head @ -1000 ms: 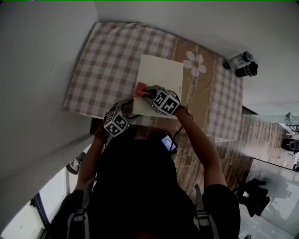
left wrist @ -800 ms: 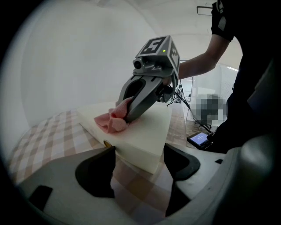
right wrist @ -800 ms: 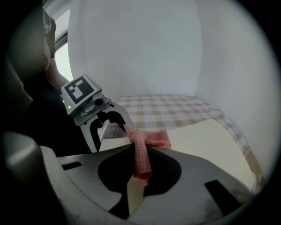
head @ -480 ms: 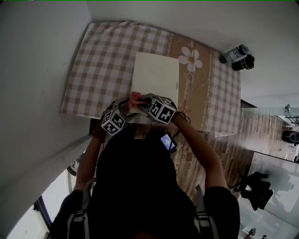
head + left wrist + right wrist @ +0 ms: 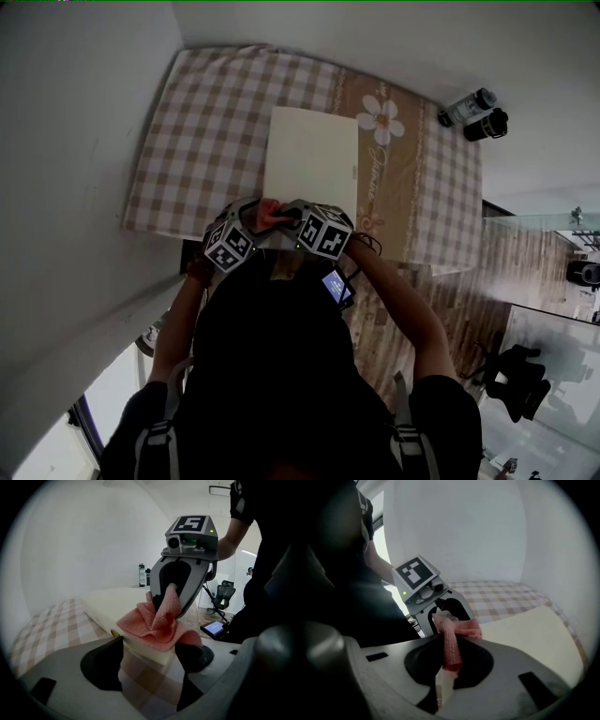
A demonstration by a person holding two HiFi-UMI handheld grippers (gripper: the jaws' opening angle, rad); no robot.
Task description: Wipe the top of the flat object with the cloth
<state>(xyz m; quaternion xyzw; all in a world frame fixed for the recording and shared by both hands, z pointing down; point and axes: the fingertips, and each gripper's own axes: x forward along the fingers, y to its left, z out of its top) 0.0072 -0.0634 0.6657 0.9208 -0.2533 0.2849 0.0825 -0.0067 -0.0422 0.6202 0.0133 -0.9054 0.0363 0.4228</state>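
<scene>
You have pulled the cloth [image 5: 269, 212] back to the near corner of the board [image 5: 311, 155], so this stroke looks done; the rest may still need wiping. Your right claw [image 5: 449, 665] pinches the cloth tight. Your left claw [image 5: 150, 663] is spread wide by the board's edge, holding nothing.

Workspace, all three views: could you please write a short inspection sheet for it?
Surface: checked tablecloth, flower print, lying flat.
Job's things: cream board flat on it; pink cloth on its near edge.
Clutter: two containers beyond the far corner; lit screen on the near side.
Tools: right tool shut on the cloth; left tool open, empty, at the board's near corner.
Cables: thin lead by right wrist, apparently.
Surroundings: white walls, wooden floor, black chair.
</scene>
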